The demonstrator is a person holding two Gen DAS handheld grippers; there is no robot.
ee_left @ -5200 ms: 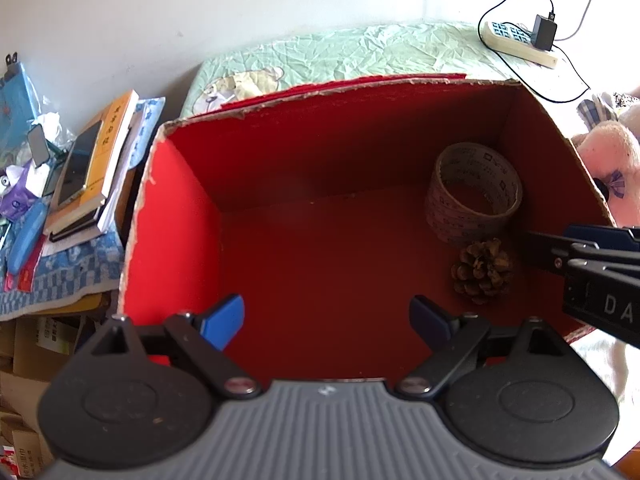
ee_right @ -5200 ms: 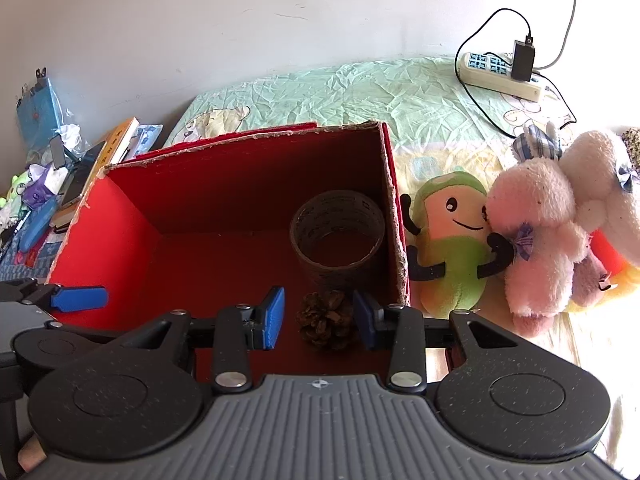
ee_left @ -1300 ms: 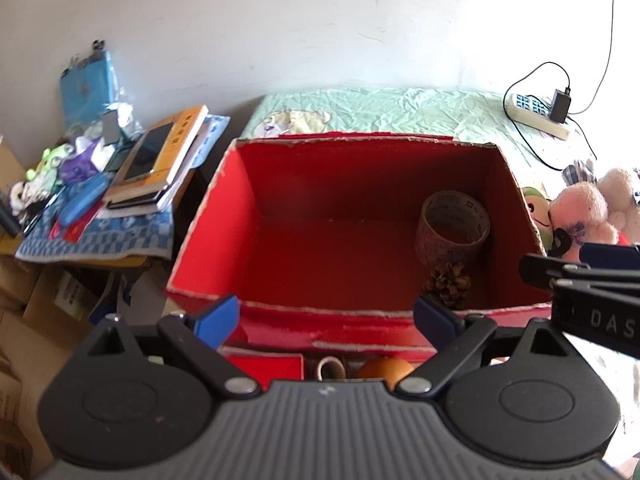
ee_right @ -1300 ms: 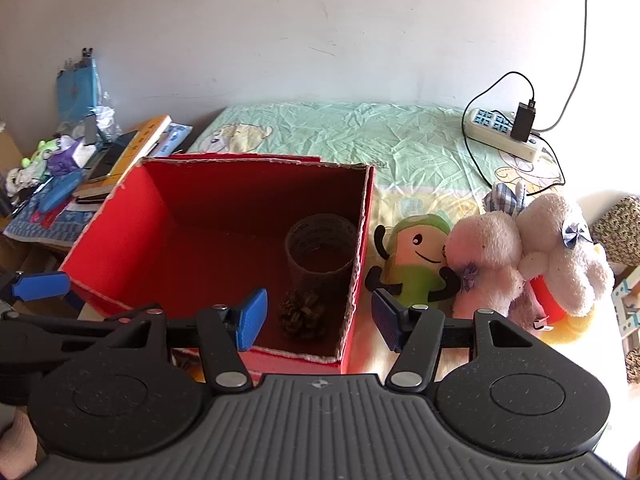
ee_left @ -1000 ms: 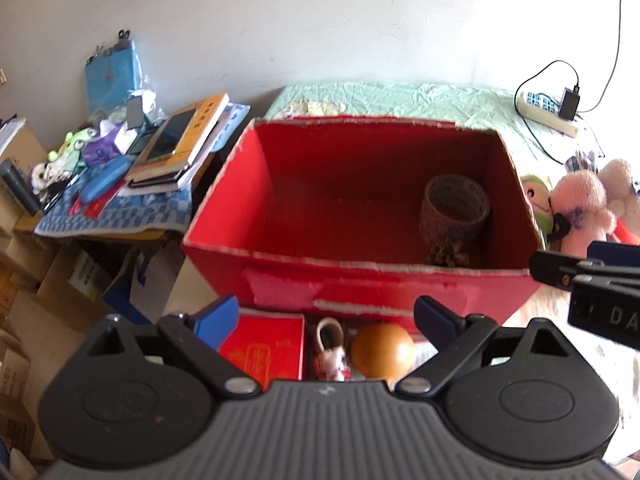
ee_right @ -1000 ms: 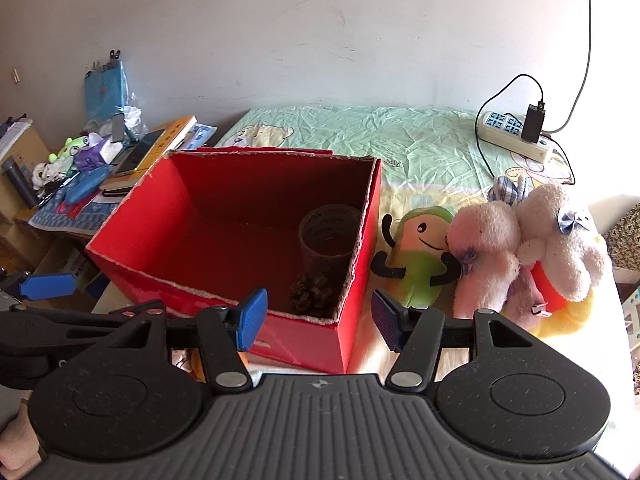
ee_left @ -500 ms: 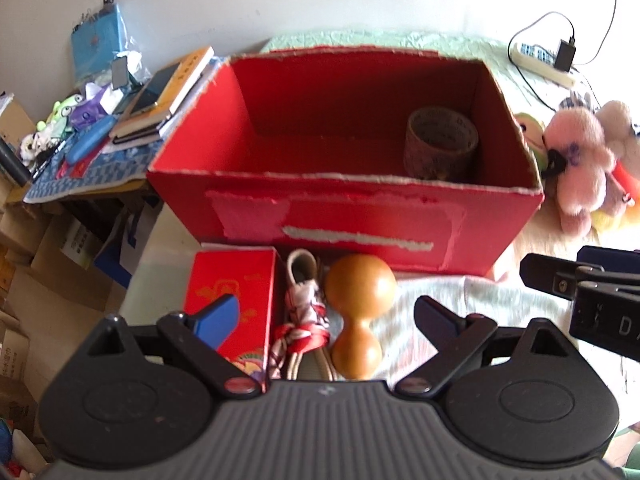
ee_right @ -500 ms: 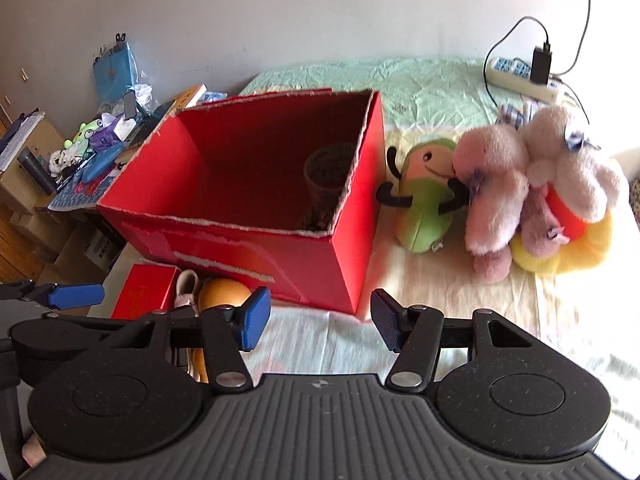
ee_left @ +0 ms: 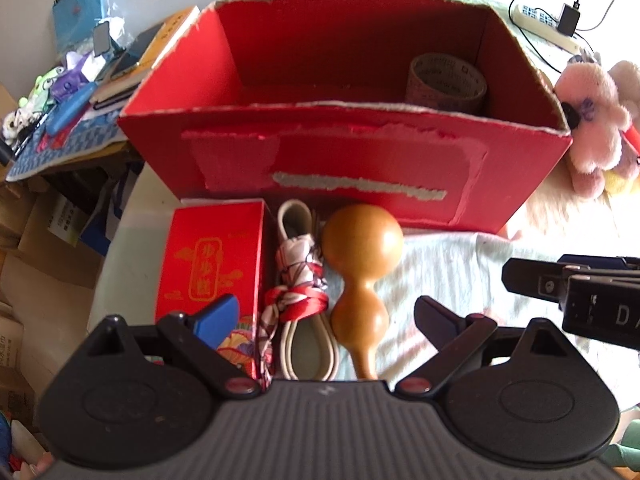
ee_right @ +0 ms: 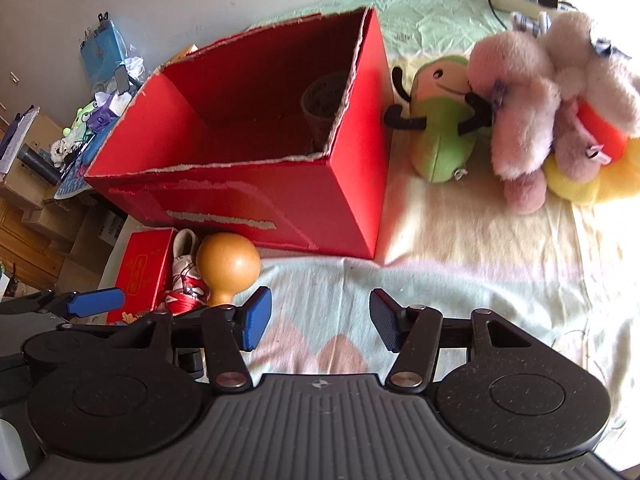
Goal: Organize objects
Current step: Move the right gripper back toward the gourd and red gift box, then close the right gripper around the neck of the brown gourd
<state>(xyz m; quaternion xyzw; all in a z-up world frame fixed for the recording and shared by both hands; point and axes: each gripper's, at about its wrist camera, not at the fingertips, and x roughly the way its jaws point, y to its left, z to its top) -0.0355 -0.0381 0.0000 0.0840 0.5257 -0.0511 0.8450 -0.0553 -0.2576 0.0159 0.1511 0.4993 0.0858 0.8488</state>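
Items beside red cardboard box (ee_left: 344, 160), on bed.
Gourd (ee_left: 362, 276), ribbon-tied cord bundle (ee_left: 298, 280), small red box (ee_left: 212, 264); left gripper (ee_left: 324, 316) and right gripper (ee_right: 320, 320) both agape, empty.

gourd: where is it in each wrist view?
Left wrist: gourd at lower centre, right of the tied cord.
Right wrist: gourd at lower left, only its round bulb clear.
Shared landmark: red box just behind it.
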